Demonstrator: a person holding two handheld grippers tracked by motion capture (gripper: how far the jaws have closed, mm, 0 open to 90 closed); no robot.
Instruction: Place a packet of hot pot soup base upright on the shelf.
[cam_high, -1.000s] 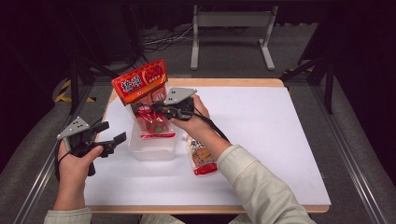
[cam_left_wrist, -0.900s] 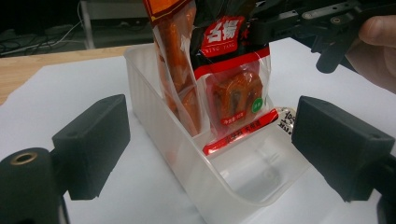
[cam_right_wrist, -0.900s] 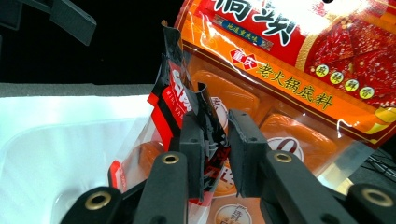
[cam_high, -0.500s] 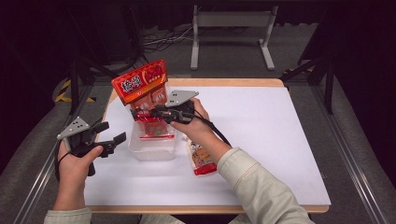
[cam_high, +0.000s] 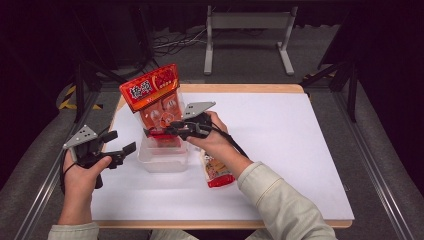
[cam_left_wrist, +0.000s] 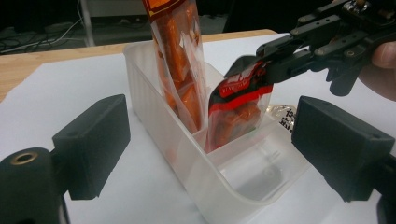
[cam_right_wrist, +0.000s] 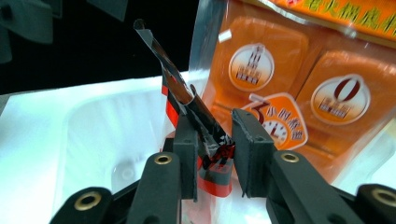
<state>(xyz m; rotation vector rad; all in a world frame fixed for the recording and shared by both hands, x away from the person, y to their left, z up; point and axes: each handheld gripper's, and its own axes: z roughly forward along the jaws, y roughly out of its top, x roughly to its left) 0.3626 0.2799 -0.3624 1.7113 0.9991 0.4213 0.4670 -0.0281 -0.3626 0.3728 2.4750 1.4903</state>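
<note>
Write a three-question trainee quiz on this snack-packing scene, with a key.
1. True or false: the right hand-held gripper is shut on the small red packet.
2. Where does the tall orange bag stand? A. flat on the table B. upright in the clear bin C. on the floor
3. Fill in: the jaws of the left hand-held gripper are ____.

Key: 1 true; 2 B; 3 open. Another packet lies on the white table beside the bin.
</note>
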